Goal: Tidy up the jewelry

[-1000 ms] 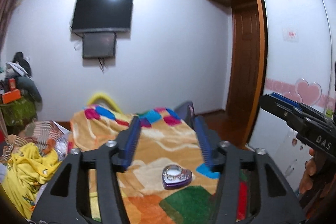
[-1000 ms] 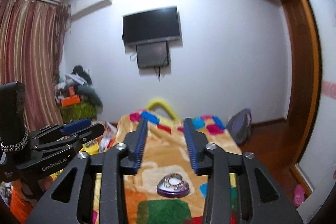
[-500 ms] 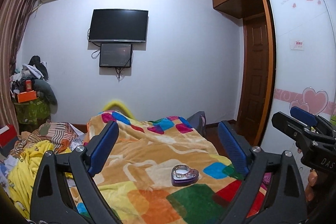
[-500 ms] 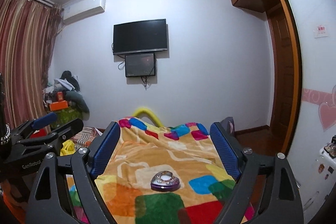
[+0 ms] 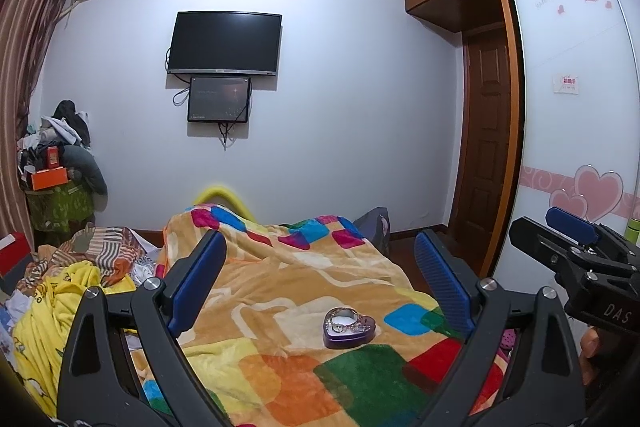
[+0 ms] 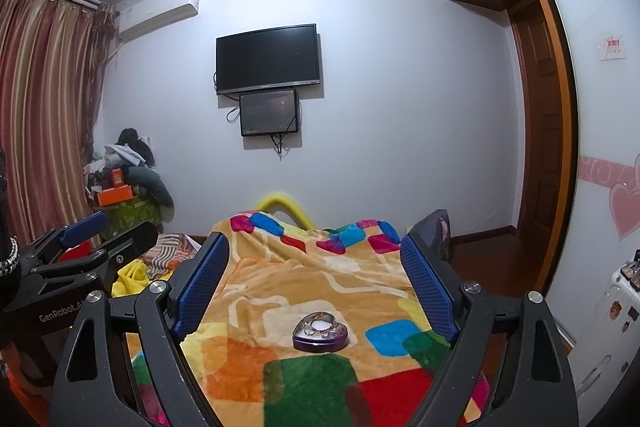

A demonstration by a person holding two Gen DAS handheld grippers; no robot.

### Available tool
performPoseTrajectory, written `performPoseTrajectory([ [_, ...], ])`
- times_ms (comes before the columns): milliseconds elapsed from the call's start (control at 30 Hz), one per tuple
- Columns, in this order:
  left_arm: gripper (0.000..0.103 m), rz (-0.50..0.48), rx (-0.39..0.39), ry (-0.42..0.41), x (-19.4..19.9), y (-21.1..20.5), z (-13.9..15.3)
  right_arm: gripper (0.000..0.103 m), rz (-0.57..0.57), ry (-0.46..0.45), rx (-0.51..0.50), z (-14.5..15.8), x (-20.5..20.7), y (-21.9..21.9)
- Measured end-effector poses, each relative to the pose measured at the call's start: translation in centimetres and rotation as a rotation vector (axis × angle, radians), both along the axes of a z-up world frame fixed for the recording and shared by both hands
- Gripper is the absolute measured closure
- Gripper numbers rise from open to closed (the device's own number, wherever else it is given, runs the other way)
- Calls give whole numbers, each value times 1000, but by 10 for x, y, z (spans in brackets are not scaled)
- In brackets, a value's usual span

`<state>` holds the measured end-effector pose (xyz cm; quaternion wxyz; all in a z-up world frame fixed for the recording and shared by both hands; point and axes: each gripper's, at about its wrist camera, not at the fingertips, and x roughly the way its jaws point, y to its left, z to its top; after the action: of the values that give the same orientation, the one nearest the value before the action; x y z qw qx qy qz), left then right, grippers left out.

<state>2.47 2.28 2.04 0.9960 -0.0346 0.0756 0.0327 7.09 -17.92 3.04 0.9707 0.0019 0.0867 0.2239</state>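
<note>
Both the left gripper (image 5: 320,279) and right gripper (image 6: 316,275) have just spread wide, empty, framing the purple heart-shaped tin of jewelry (image 5: 349,322) on the patchwork blanket (image 5: 280,291): approach setup, nothing grasped.

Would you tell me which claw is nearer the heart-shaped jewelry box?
Cannot tell; both hover open, short of the heart-shaped jewelry box. The left claw frames it right of centre, the right claw centrally.
</note>
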Motion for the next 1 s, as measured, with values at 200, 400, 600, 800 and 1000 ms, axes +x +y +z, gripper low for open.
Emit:
performPoseTrajectory([
  [200, 7, -7, -3, 8, 1, 0, 0, 18, 0, 6, 2, 1, 1, -1],
  [400, 7, -16, 1, 12, 2, -3, 0, 18, 4, 9, -2, 1, 0, -2],
  [600, 6, -19, -5, 12, 2, -3, 0, 18, 6, 11, 0, 2, 0, -2],
  [800, 4, -24, -15, 16, 4, -3, -1, 18, 5, 20, 7, 1, 0, -4],
  [1000, 4, -31, -22, 25, 6, -3, -2, 18, 4, 23, 7, 1, 1, -4],
])
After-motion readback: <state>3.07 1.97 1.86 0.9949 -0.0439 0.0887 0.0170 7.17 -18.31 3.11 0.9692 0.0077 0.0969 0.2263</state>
